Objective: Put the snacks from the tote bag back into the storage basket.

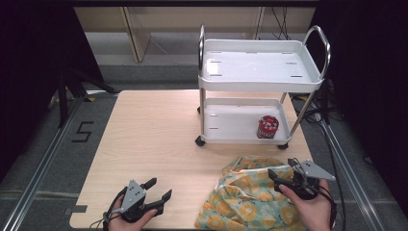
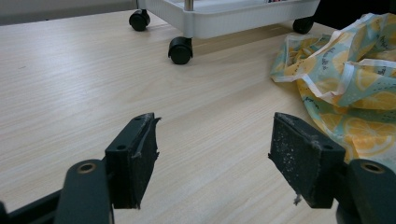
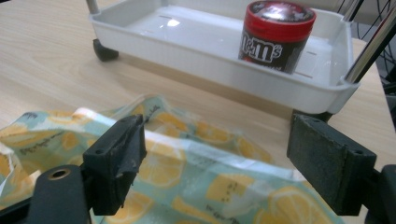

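Cloth (image 1: 250,199) crumpled at lower right of high view, below cart (image 1: 260,72). Right gripper (image 1: 280,176) over its top edge, jaws wide, likely lining up grab. Left gripper (image 1: 159,189) lower left, jaws spread, empty, waiting.

Light wood-grain table (image 1: 154,134), pale and matte, rounded corners, small notch cut into the near left corner. Sitting on it toward the far right corner: a small white two-tier cart (image 1: 260,72) on black casters, chrome handles at both ends, far edge of the cart reaching past the table's far edge. Crumpled near the near right corner: a lemon-print bag (image 1: 245,197), teal with yellow slices, slightly spilling over the near edge. Close to the cart's front wheels but not touching. Whole left half just bare wood.
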`<control>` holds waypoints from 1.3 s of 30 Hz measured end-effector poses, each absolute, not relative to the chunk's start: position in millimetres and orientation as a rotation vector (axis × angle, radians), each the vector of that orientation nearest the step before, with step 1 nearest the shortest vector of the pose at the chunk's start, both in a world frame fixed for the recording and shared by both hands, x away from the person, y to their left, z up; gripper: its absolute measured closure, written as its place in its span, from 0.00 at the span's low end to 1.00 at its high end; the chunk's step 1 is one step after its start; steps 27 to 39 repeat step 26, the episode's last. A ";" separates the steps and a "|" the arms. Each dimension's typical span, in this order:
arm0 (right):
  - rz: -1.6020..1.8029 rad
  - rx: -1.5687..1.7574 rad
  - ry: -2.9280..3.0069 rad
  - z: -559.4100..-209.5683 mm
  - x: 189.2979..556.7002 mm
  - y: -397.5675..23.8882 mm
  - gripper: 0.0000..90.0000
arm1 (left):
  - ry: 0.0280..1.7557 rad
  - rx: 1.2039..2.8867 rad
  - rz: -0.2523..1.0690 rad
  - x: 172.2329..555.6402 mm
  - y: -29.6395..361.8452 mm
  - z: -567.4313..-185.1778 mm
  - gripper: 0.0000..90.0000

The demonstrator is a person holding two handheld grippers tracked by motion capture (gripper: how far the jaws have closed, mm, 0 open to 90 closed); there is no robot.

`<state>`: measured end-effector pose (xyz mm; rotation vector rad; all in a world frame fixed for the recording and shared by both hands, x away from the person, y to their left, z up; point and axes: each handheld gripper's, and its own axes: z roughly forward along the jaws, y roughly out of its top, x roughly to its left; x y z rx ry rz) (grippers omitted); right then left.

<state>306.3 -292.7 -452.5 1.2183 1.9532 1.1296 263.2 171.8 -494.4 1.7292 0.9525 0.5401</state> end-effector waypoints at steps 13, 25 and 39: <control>1.142 1.228 1.995 -464.2 295.5 -287.1 0.23 | 0.954 1.736 0.545 262.8 172.7 -494.2 0.35; 1.159 1.219 1.961 -469.2 293.1 -288.1 0.23 | 0.941 1.727 0.531 263.9 170.3 -494.5 0.35; 1.166 1.221 1.960 -469.5 293.2 -288.2 0.23 | 0.931 1.736 0.535 264.3 170.7 -494.3 0.35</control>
